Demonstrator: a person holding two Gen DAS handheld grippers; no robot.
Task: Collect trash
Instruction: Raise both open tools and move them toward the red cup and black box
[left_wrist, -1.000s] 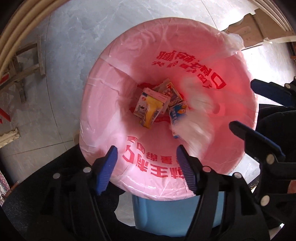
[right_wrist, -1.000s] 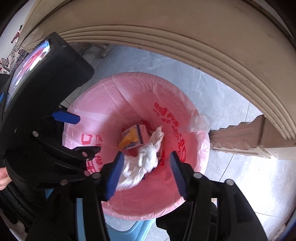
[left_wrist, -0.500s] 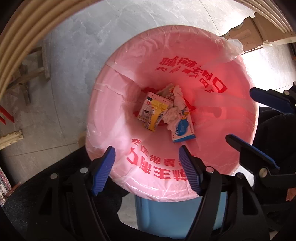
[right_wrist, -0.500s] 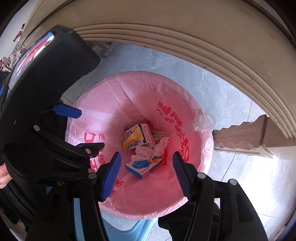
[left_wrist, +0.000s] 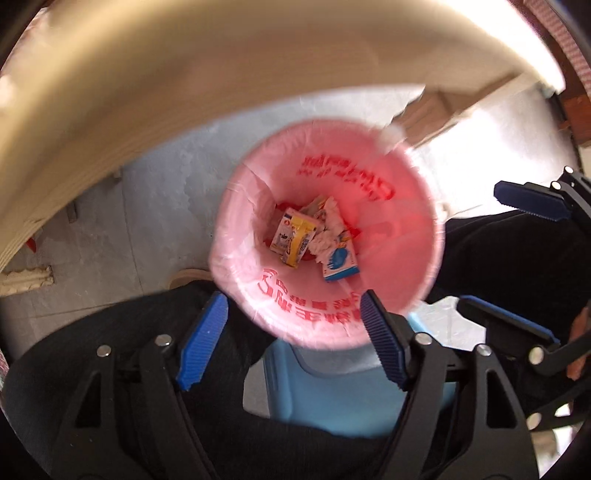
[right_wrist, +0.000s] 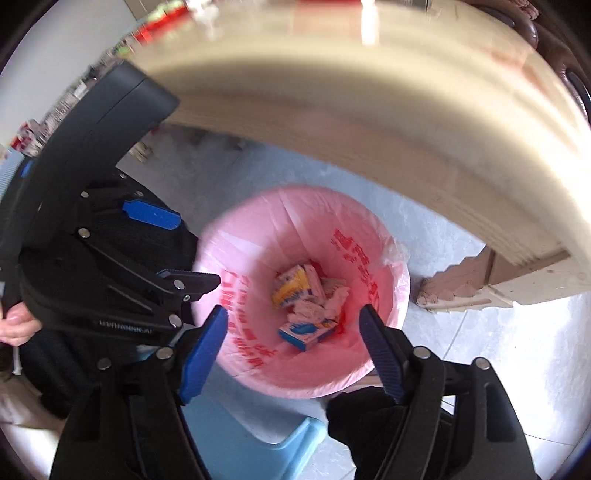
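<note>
A bin lined with a pink bag (left_wrist: 243, 236) stands on the floor below both grippers. At its bottom lie a yellow and white carton (left_wrist: 293, 240), a crumpled white tissue (left_wrist: 328, 232) and a blue box (left_wrist: 340, 264). The right wrist view shows the same bin (right_wrist: 255, 236), carton (right_wrist: 291, 286), tissue (right_wrist: 334, 297) and blue box (right_wrist: 306, 332). My left gripper (left_wrist: 293, 339) hangs high over the bin's near rim, jaws opening, nothing between them. My right gripper (right_wrist: 291, 350) is also above the bin, jaws opening and empty. Each gripper shows at the side of the other's view.
The moulded edge of a cream round table (left_wrist: 147, 92) arches over the bin's far side, with its carved leg (right_wrist: 472, 291) on the right. A light blue stool (left_wrist: 332, 391) stands against the bin's near side. Grey tiled floor (left_wrist: 166, 206) surrounds them. A person's hand (right_wrist: 14, 326) holds the left gripper.
The white tissue fell from between the right fingers into the bin. Both grippers rose well away from the bin, their jaws spread wider, and the table edge fills more of both views.
</note>
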